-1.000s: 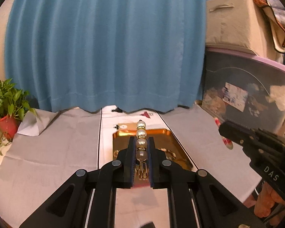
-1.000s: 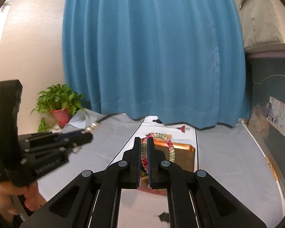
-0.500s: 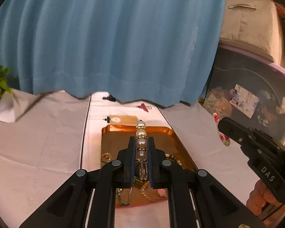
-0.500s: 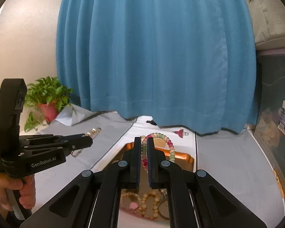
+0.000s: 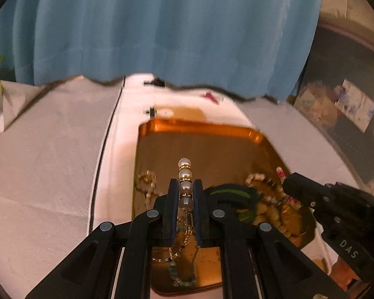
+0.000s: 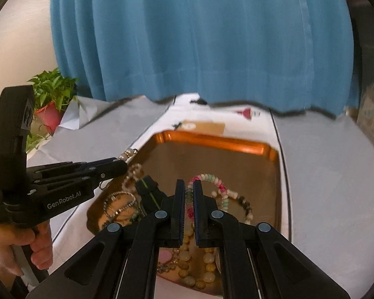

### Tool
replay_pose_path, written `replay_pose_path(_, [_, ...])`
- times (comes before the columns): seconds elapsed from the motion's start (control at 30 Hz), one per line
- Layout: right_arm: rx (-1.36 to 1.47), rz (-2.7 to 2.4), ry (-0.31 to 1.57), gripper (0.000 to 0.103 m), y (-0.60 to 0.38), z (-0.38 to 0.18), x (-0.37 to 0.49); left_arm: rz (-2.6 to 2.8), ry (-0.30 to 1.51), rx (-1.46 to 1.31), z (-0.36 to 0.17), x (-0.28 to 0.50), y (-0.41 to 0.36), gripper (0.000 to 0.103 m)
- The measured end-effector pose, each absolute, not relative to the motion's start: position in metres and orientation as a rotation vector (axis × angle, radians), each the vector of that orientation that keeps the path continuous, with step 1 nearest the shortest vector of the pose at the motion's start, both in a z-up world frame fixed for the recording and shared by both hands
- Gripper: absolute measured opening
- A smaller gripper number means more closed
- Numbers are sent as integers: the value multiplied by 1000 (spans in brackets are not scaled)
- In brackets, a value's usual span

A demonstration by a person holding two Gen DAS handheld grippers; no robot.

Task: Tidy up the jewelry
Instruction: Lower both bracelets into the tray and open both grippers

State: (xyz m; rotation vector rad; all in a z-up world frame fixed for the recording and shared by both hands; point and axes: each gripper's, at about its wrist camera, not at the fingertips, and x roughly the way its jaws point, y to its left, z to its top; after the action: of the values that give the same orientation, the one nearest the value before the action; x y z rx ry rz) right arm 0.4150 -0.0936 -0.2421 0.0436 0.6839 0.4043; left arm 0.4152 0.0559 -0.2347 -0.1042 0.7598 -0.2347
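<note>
My left gripper (image 5: 185,186) is shut on a pearl bracelet (image 5: 185,174) with gold spacers, held over the left part of a copper tray (image 5: 212,129). It also shows in the right wrist view (image 6: 122,164), with the pearls (image 6: 129,152) at its tip. My right gripper (image 6: 189,186) is shut on a pastel bead bracelet (image 6: 217,182), held over the same tray (image 6: 219,139). The right gripper's body shows in the left wrist view (image 5: 319,196). Several other bracelets and chains lie in the tray, among them a black and green band (image 5: 232,191).
A white cloth (image 5: 49,162) covers the table, with a blue curtain (image 5: 162,25) behind. A potted plant (image 6: 49,97) stands at the far left. A paper tag (image 6: 204,125) and a small red item (image 6: 245,112) lie behind the tray. Dark storage bins (image 5: 349,99) stand on the right.
Both grippers have moved forward and tilted down over the tray, still holding their bracelets. The tray now fills much more of both views.
</note>
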Motion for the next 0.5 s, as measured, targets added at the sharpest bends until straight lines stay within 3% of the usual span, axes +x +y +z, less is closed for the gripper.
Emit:
replay_pose_path(0.43, [39,462,813,8,-84,-278,428,-207,838,-71,-259,422,45,9])
replay_pose_path(0.5, [37,469,843,13,-82,-283,428,-171,833,-78,-256,422,47,20])
